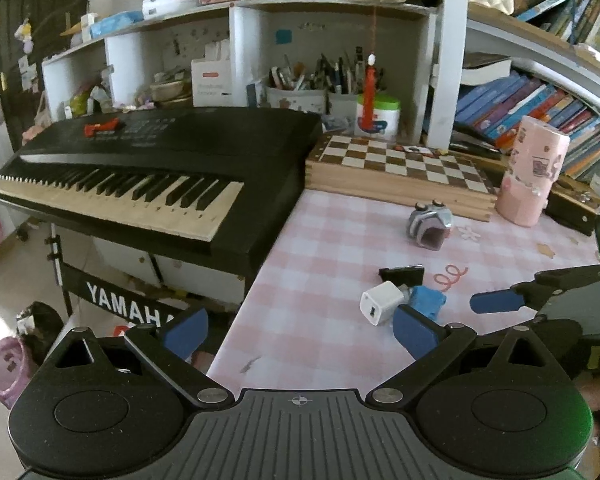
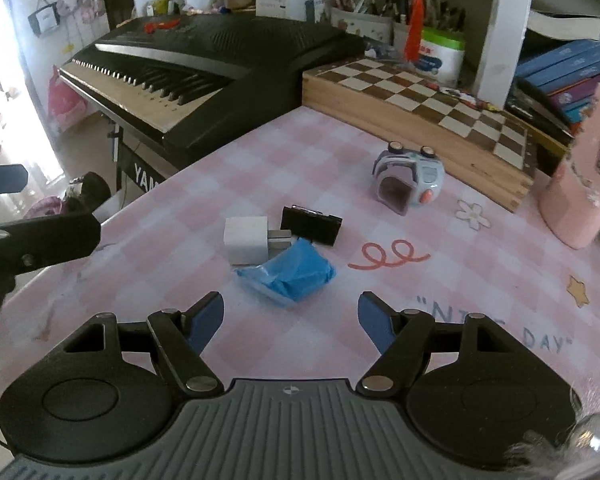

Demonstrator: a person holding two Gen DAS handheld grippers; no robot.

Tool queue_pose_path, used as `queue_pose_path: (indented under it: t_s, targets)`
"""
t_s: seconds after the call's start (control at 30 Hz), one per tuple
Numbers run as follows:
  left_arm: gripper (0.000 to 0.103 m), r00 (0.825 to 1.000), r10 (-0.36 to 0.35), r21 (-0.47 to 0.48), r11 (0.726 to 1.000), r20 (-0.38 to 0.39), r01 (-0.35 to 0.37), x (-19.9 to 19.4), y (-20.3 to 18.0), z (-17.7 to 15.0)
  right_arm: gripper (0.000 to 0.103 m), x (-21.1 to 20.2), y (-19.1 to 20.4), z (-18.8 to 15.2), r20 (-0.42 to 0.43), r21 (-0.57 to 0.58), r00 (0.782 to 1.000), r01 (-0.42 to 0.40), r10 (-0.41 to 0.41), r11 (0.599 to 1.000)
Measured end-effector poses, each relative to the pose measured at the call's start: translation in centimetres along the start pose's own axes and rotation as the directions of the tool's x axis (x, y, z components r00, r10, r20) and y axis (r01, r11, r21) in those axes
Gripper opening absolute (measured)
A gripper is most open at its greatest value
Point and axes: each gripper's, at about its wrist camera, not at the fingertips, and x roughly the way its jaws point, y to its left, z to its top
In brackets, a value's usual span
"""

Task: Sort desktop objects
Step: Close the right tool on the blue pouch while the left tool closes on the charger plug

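Note:
On the pink checked desk lie a white charger plug (image 2: 247,240), a blue wrapped packet (image 2: 292,272), a black binder clip (image 2: 312,225) and a small grey-blue toy (image 2: 410,180). My right gripper (image 2: 291,320) is open and empty, just short of the blue packet. My left gripper (image 1: 300,332) is open and empty at the desk's left edge, with the plug (image 1: 380,303), the packet (image 1: 428,300) and the clip (image 1: 404,275) just beyond its right finger. The toy (image 1: 428,226) lies farther back. The right gripper's fingertip (image 1: 496,302) shows at the right of the left wrist view.
A black Yamaha keyboard (image 1: 148,176) stands left of the desk. A wooden chessboard box (image 2: 420,96) lies at the back, a pink container (image 2: 584,196) at the right. Shelves with pen cups (image 1: 300,96), a green-lidded tub (image 2: 440,56) and books (image 1: 540,108) are behind.

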Motion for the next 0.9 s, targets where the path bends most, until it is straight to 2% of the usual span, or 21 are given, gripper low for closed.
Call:
queue_pose_path:
  t_s: [0.2,0.27,0.37,0.47,0.57,0.73,0.9]
  targets:
    - [0.100,1.000,-0.003,0.004,1.000,-0.017,0.004,1.1,-0.3,0.0,0.067,1.8,-0.3,0.5,0.004,-0.021,1.000,-0.015,0.015,1.000]
    - [0.100,1.000,-0.008,0.004,1.000,-0.020,0.008,1.4,-0.5,0.1,0.049,2.3,-0.4,0.5,0.004,-0.024,1.000,-0.022,0.022,0.999]
    - [0.100,1.000,-0.022,-0.003,1.000,-0.020,0.022,1.9,-0.7,0.3,0.042,2.4,-0.7,0.4,0.009,-0.021,0.999,-0.031,0.031,0.999]
    - [0.100,0.999,-0.040,-0.005,0.999,-0.020,0.040,2.7,-1.1,0.6,0.040,1.6,-1.2,0.1,0.019,-0.015,1.000,-0.018,0.018,1.000]
    - [0.099,0.998,-0.059,-0.003,0.998,-0.019,0.059,3.7,-1.8,0.8,0.039,0.5,-1.9,-0.2,0.029,-0.001,0.999,0.046,-0.046,0.999]
    - [0.094,0.992,-0.108,-0.024,0.994,-0.066,0.106,6.3,-2.9,0.8,0.039,-0.5,-3.4,-1.1,0.012,0.038,0.990,0.138,-0.139,0.990]
    - [0.085,0.992,-0.089,0.058,0.994,-0.087,0.094,8.6,-5.0,0.5,0.039,-1.1,-4.4,-1.7,0.006,0.075,0.989,0.150,-0.151,0.986]
